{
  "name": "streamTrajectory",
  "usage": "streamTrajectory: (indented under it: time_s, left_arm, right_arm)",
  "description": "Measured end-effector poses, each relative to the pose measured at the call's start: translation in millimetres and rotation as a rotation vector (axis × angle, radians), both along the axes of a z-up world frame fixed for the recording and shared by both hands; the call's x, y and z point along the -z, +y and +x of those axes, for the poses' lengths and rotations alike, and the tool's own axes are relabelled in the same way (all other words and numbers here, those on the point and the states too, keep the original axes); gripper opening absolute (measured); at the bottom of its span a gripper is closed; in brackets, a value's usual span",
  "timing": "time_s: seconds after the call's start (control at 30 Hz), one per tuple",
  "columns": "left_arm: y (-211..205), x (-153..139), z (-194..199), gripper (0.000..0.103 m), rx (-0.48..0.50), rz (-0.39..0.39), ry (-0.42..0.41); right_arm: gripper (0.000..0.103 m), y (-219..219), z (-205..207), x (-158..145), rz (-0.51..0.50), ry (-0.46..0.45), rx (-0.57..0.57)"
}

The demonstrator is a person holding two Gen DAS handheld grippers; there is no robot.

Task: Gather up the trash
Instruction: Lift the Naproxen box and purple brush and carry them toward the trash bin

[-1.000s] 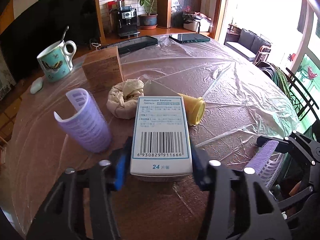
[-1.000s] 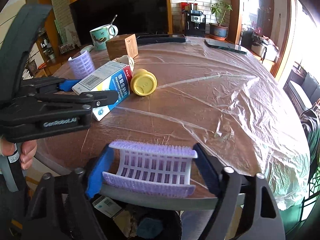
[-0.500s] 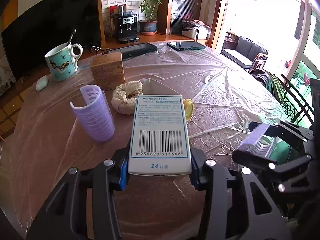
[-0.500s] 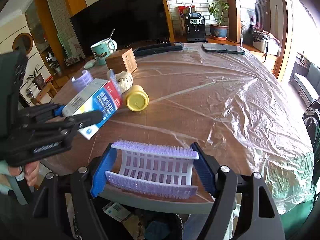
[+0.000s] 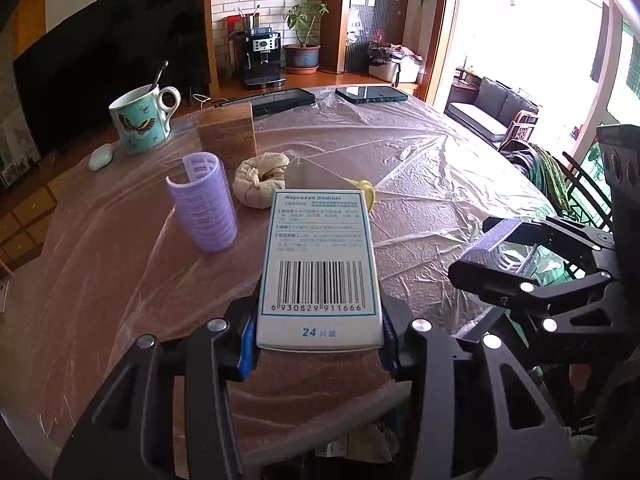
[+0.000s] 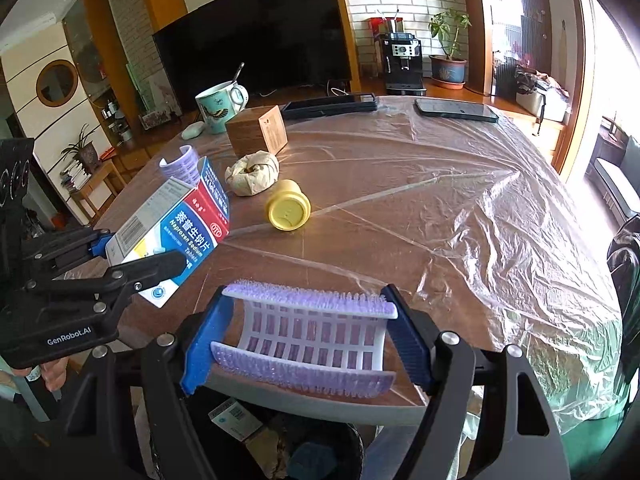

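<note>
A white tablet box (image 5: 318, 272) with a barcode sits between the blue pads of my left gripper (image 5: 318, 336), held clear of the table. From the right wrist view its red-and-blue face (image 6: 180, 232) shows, tilted, in the left gripper (image 6: 132, 264). My right gripper (image 6: 306, 340) is shut on a curved purple hair-roller piece (image 6: 308, 332) at the table's near edge, also seen at right in the left wrist view (image 5: 496, 240). On the table remain a standing purple roller (image 5: 204, 204), a crumpled paper wad (image 5: 260, 178) and a yellow cap (image 6: 288, 210).
A dark bin (image 6: 312, 448) holding scraps stands below the near table edge. A wooden box (image 5: 228, 132), a butterfly mug (image 5: 140, 120) with a spoon and two flat dark devices (image 6: 456, 109) sit at the far side. Clear plastic sheet (image 6: 460, 208) covers the round table.
The left gripper has lifted the tablet box and drawn it back toward the near edge. The right gripper has risen slightly, still holding the roller piece.
</note>
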State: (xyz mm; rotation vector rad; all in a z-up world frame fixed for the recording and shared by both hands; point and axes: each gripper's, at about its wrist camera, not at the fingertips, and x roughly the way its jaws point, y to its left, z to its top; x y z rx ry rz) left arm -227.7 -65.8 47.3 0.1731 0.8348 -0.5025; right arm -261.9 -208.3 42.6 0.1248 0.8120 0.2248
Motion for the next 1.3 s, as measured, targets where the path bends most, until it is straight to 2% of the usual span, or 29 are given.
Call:
streamTrajectory:
  time_s: [0.73,1.3]
  left_arm:
    - [15,-5,-39,0.047,-0.017,-0.024,-0.007]
    - [23,-8,-67,0.047,0.004,-0.035,-0.003]
  right_arm:
    - [0.075,1,-17,-14,0.019,-0.031,-0.050]
    - [0.075,-1,-40,-19,0.083,-0.025,-0.100]
